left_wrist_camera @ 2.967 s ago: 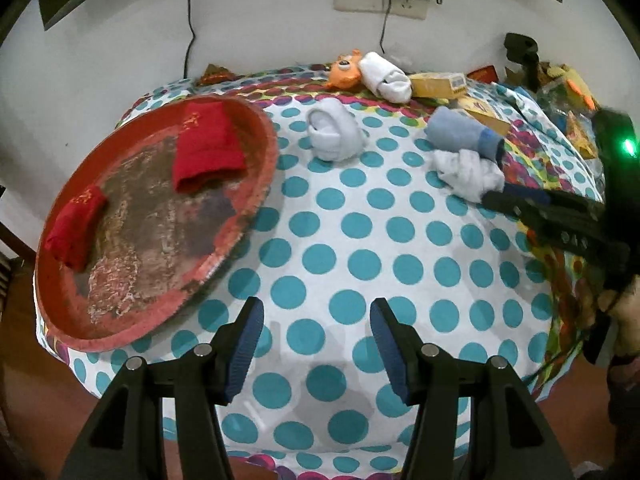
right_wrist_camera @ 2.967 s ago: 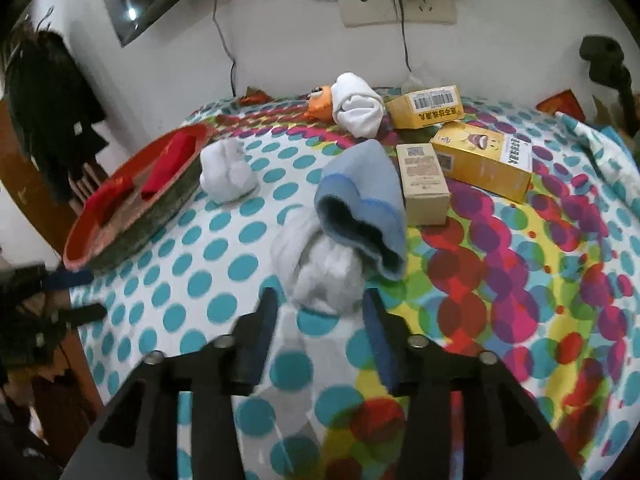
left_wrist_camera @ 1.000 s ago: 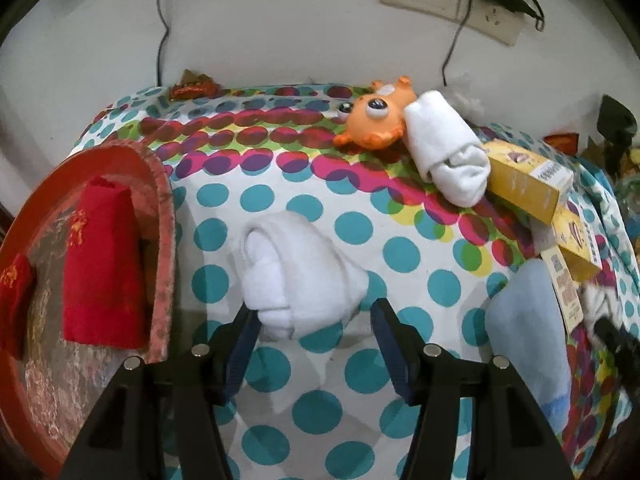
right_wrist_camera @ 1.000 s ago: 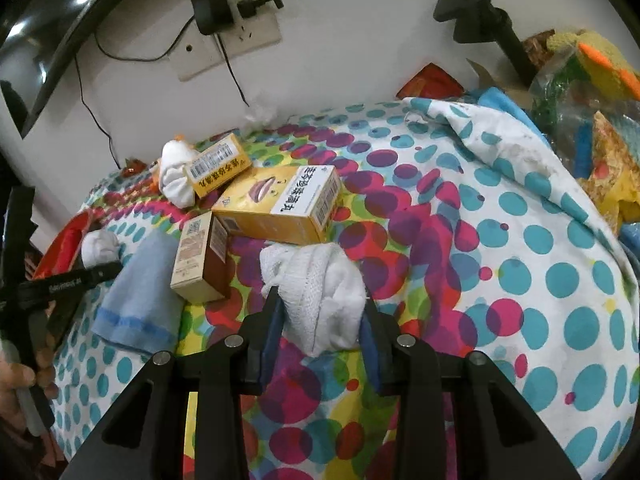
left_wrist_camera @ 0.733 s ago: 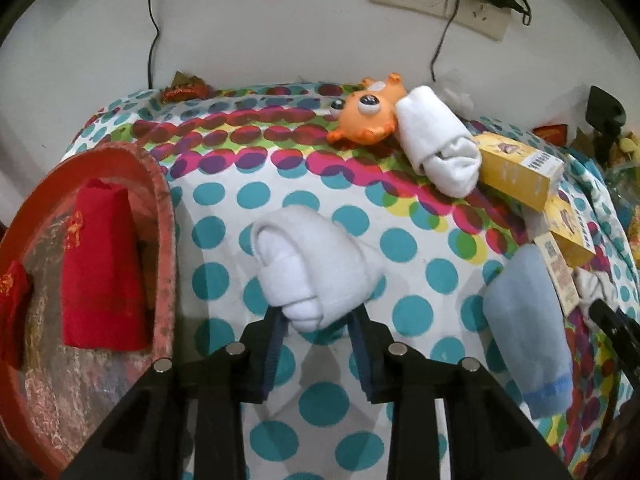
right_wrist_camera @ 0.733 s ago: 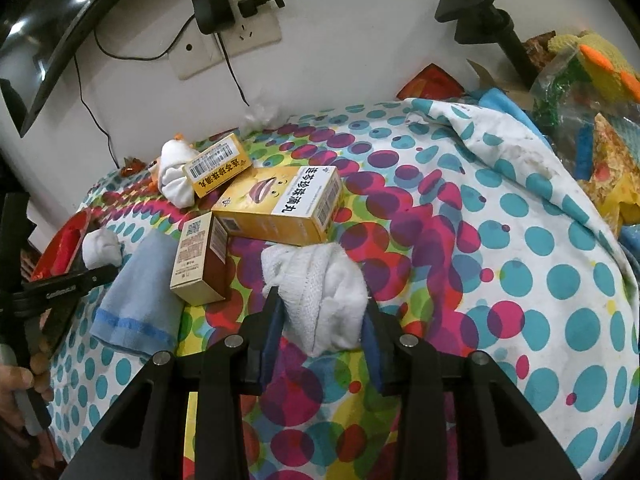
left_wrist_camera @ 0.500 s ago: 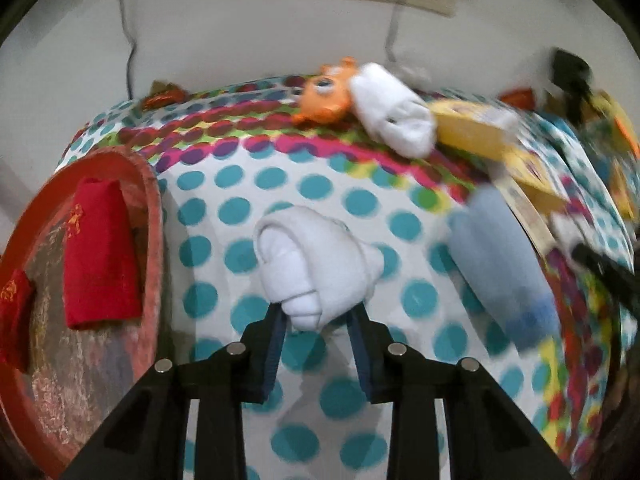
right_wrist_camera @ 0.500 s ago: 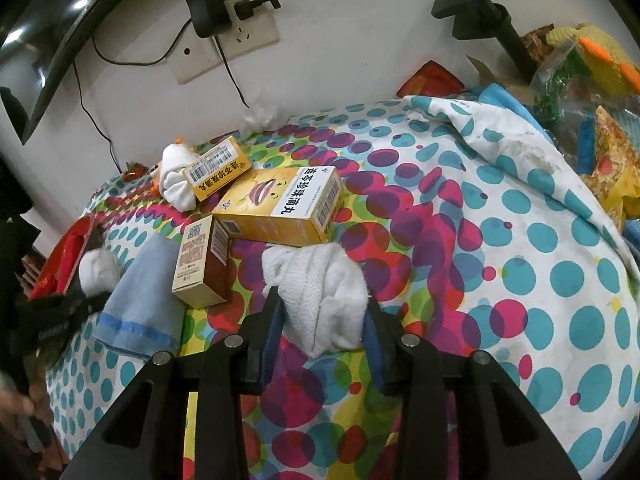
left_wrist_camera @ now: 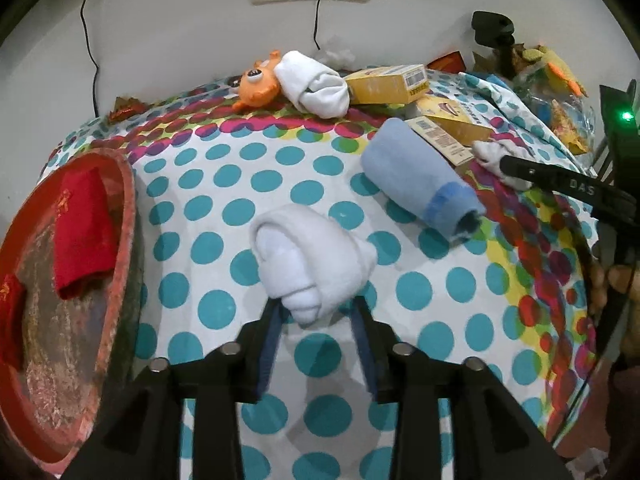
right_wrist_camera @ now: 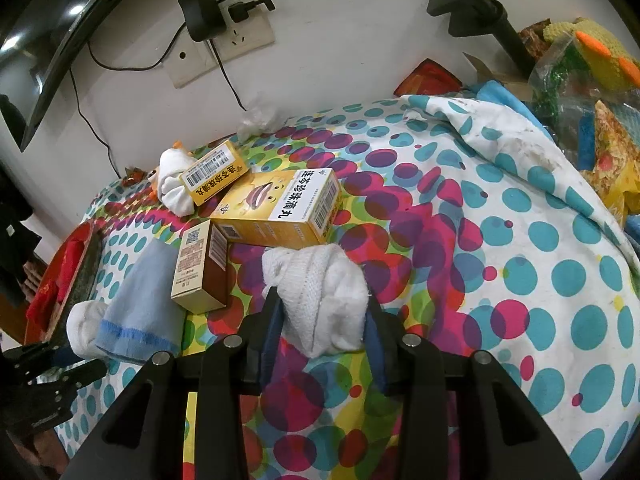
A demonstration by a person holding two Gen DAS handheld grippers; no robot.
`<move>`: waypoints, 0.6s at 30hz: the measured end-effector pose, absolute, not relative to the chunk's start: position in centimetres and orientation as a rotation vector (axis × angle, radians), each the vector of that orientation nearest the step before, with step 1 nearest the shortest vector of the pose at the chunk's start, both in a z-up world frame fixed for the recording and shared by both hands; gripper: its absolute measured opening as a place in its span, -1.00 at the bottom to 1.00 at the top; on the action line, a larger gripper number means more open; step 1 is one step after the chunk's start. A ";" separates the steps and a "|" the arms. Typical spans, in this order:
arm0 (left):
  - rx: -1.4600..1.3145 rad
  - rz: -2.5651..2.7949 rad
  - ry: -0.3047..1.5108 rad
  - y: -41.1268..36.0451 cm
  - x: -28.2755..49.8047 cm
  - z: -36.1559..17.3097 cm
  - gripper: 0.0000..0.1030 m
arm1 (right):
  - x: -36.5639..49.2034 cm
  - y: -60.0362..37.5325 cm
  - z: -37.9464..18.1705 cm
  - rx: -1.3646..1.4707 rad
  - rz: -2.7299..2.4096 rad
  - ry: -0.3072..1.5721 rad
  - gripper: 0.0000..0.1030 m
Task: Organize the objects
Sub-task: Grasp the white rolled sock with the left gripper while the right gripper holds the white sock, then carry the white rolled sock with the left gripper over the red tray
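The left tongs [left_wrist_camera: 316,320], jaws opening, bracket a rolled white sock [left_wrist_camera: 310,260] on the dotted table [left_wrist_camera: 420,292]; only this view shows the red tray's [left_wrist_camera: 72,320] inside at 9 o'clock. The right tongs [right_wrist_camera: 322,332] clamp a crumpled white sock [right_wrist_camera: 320,296], medicine boxes [right_wrist_camera: 280,212] beyond at 11 o'clock, labels legible only here.

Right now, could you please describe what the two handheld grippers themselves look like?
Both are matte black plastic. The left gripper and right gripper each have two angular fingers lined with dark blue pads, with round silver bolt heads on the linkages. Seen from the left wrist, the right one bears white "DAS" lettering and a green light.
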State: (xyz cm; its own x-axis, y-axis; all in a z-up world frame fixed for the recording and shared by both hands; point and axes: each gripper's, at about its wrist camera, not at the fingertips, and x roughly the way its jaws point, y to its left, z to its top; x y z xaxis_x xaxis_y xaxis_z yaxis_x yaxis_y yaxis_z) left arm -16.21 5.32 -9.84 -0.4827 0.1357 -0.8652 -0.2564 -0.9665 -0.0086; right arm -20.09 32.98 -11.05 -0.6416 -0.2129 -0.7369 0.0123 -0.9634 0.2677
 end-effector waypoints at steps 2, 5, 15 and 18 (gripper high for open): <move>-1.475 2.507 0.162 5.5 -16.1 -9.4 -0.09 | -20.1 32.9 -11.0 1.266 -2.715 -0.361 -0.27; -1.491 2.500 0.106 5.7 -16.0 -8.7 0.08 | -20.1 32.9 -11.0 1.264 -2.711 -0.376 -0.26; -1.633 2.617 -0.191 4.8 -19.6 -7.8 0.13 | -20.2 33.1 -11.1 1.257 -2.704 -0.401 -0.26; -1.673 2.633 -0.199 4.5 -20.5 -8.5 0.13 | -20.2 33.1 -11.1 1.258 -2.705 -0.399 -0.25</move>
